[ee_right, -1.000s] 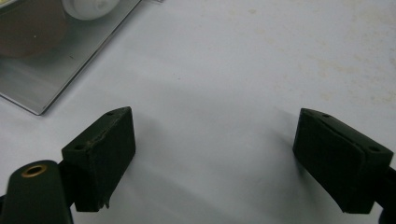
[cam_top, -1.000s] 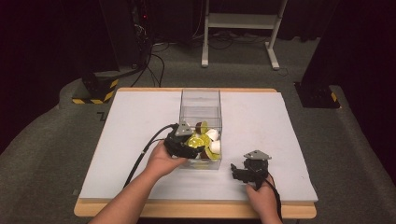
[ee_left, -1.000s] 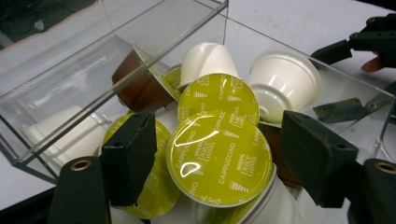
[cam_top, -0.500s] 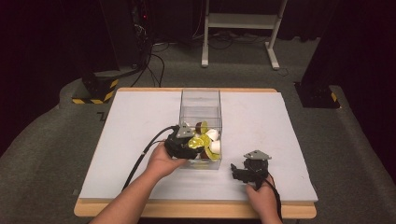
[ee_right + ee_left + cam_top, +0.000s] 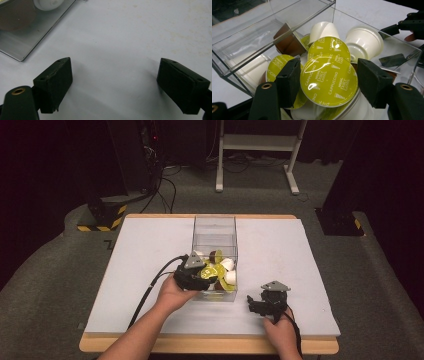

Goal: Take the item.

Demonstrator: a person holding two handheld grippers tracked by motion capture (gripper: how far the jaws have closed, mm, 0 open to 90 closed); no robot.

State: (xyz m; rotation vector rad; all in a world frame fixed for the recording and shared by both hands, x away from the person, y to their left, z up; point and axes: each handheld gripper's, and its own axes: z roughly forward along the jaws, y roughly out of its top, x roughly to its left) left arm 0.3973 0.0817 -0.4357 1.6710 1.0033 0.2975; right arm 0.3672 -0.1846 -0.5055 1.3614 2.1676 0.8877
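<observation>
Tongs, high view: the left tongs [image 5: 209,276] are reaching into the near end of the clear rectangular plastic box [image 5: 215,227] at the middle of the white tabletop [image 5: 140,250]; the right tongs [image 5: 256,303] are resting on the tabletop to the right of the box, apart from it.

Left gripper view: the left tongs' jaws have just been closing and are now clamping the round yellow-green foil-lidded coffee capsule [image 5: 328,80] by its rim, one pad on each side. The capsule is sitting on top of the pile inside the box, with a white plastic capsule [image 5: 364,42] and a brown capsule [image 5: 289,41] lying behind it.

Right gripper view: the right tongs [image 5: 113,82] are standing wide apart over bare tabletop, holding nothing; a corner of the box [image 5: 22,42] is showing at upper left.
</observation>
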